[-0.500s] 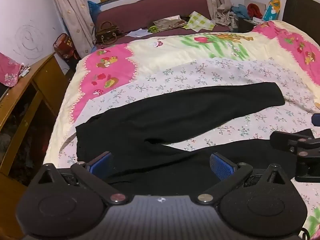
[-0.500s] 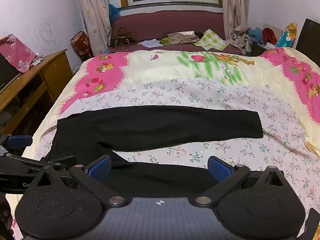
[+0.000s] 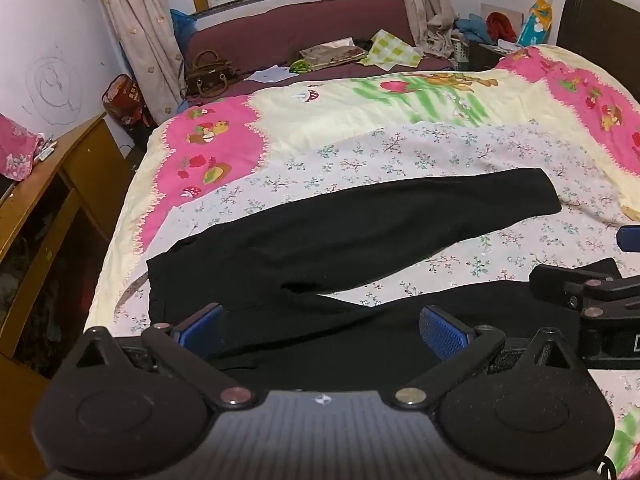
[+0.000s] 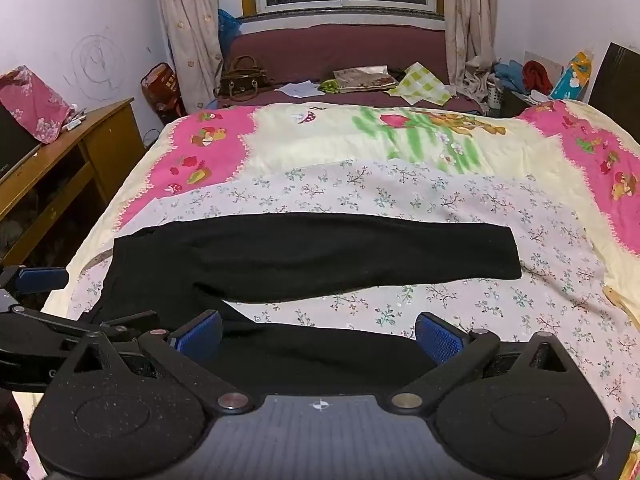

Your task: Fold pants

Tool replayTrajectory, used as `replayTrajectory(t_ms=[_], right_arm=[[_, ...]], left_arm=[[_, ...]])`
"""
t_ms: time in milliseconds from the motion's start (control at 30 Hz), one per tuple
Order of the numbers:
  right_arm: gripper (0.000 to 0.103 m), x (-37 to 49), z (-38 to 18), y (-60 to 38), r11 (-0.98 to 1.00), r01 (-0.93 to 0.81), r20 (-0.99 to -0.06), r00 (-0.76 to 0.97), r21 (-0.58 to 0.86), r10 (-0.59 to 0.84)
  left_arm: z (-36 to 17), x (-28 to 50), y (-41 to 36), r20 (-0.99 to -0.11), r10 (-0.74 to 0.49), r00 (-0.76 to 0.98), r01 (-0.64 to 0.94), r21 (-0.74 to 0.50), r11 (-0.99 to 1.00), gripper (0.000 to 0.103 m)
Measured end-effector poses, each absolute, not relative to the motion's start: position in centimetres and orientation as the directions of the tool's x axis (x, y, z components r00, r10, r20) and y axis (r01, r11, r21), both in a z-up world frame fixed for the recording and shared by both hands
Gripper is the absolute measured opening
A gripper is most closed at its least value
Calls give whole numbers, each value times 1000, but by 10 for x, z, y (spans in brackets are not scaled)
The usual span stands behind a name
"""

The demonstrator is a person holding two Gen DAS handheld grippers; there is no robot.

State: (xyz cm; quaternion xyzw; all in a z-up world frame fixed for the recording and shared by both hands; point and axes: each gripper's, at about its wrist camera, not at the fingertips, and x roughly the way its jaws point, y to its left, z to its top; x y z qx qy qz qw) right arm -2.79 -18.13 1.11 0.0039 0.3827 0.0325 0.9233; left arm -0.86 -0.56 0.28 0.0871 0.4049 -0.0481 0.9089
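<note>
Black pants [image 3: 340,236] lie spread flat on the floral bedspread [image 3: 400,152], waist at the left, the two legs splayed apart to the right. They also show in the right wrist view [image 4: 320,256]. My left gripper [image 3: 320,330] is open and empty, just above the near leg close to the crotch. My right gripper [image 4: 318,334] is open and empty, above the near leg further right. Each gripper shows at the edge of the other's view: the right one [image 3: 588,300], the left one [image 4: 60,320].
A wooden cabinet [image 3: 52,200] stands close along the bed's left side. A maroon window bench [image 4: 340,56] with a handbag [image 4: 242,78], papers and cloths runs behind the bed. A dark headboard [image 3: 600,28] is at the right.
Both grippers have shifted slightly; the pants lie as before and both grippers stay open.
</note>
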Motion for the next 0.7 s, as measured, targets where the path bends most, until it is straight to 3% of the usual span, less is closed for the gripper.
replayTrajectory(t_ms=[700], right_arm=[[91, -28, 15, -184, 998, -57, -708, 704, 25, 57]], left_arm=[[1, -11, -8, -749, -13, 662, 157, 122, 980, 103]])
